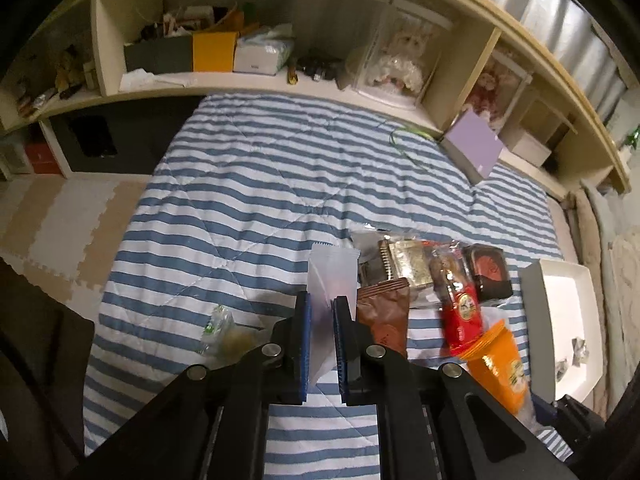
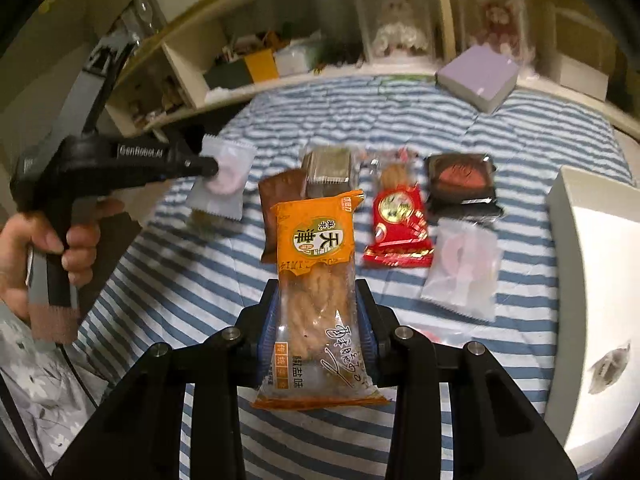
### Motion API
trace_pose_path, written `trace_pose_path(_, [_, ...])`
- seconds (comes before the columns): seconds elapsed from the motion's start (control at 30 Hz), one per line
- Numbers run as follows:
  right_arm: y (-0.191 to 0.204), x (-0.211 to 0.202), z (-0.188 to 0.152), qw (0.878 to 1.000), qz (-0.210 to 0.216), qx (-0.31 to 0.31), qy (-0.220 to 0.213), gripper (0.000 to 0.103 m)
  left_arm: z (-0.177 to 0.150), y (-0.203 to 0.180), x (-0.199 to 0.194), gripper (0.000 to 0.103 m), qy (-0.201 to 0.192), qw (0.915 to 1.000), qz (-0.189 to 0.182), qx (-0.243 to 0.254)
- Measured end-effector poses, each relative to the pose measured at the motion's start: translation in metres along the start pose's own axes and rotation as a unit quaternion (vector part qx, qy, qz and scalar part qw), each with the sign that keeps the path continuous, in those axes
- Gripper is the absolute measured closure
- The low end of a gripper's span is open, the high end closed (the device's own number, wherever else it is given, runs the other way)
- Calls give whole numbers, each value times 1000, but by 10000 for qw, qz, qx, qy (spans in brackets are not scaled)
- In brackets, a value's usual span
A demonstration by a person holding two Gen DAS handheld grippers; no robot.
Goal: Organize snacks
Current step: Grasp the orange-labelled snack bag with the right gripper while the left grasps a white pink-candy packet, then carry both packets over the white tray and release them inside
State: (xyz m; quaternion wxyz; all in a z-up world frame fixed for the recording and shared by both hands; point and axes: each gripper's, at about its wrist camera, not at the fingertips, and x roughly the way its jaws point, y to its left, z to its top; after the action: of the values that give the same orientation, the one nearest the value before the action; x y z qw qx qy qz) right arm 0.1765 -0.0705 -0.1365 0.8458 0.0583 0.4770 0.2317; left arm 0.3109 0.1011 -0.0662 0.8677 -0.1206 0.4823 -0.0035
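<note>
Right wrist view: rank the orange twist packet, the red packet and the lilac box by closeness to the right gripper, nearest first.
1. Orange twist packet: clamped in the right gripper.
2. Red packet: on the striped cover, ahead and slightly right.
3. Lilac box: far end, by the shelf, upper right.

Bare striped blanket [image 1: 248, 184] lies open ahead-left of the left tongs [image 1: 321, 316]; a snack row [image 1: 432, 276] and white box [image 1: 560, 320] crowd their right.

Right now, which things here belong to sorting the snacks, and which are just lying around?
Job:
orange twisted-cracker packet, in right gripper
frosted white pink-sweet packet, in left gripper
red foil packet
brown wrapper
white tray

Lying about:
lilac box
shelf clutter
</note>
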Motion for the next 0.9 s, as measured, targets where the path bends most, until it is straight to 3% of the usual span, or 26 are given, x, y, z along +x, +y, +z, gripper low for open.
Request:
trace_pose_path(0.17, [-8,-18,7,9999,-56,67,-144,67,-7,-11,-29,92,-184,9997,-101,128])
trace_pose_path(0.53, [-60,-73,21,9965,-586,362,-472,67,-27,-59,-81,92,-497,9944,-766,524])
trace_pose_path(0.9, [-117,-133,12,9857,-1306,833,-662,66,-39,-138,-93,92,-439,9868,-1239,945])
